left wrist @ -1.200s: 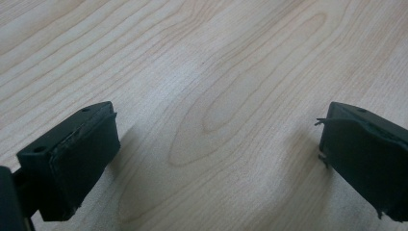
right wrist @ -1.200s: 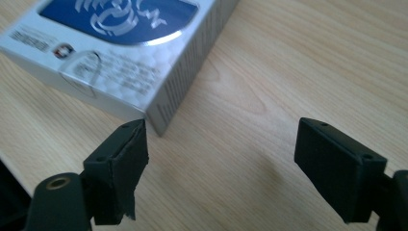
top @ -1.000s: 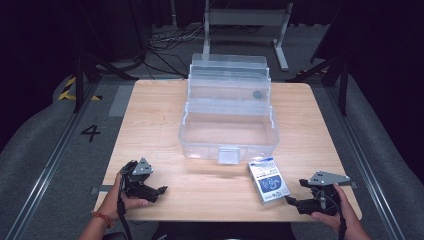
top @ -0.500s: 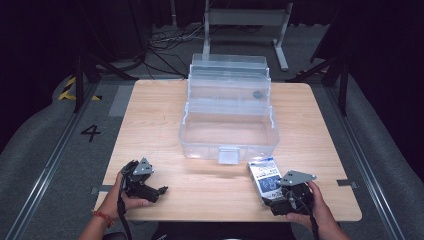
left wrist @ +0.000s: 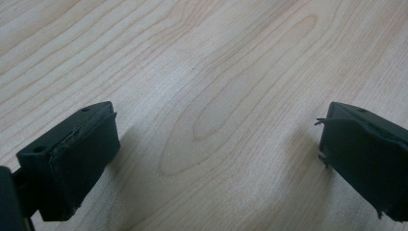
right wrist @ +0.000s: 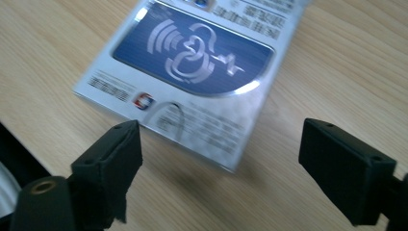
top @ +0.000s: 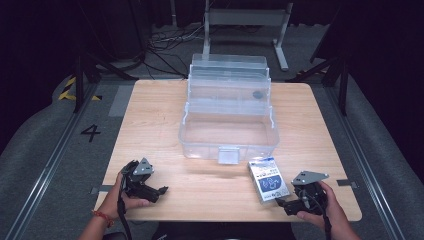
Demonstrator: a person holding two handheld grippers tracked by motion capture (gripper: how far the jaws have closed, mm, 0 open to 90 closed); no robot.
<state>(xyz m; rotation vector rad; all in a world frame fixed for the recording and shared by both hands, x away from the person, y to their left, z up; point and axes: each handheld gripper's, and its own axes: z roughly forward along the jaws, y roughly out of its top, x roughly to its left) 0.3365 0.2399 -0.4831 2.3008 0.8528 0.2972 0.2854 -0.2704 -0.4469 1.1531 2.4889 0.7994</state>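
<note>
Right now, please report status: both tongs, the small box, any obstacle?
Left tongs open, over bare table. Right tongs open, at near end of small box, not gripping. Box flat before clear plastic case. Nothing between.

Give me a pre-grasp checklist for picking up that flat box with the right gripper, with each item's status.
1. Right gripper fingers open: ok, wide apart, nothing between them.
2. Flat box lying flat on the table: ok, printed face up, near the front edge.
3. Fingers lined up on the box: not ok; in the right gripper view its near corner lies ahead of the fingers, at an angle.
4. Clear plastic bin open to receive it: ok, lid tipped back.
5. Left gripper out of the way: ok, open over bare wood at the table's left front.
6. Box fits the finger gap: cannot tell.
</note>
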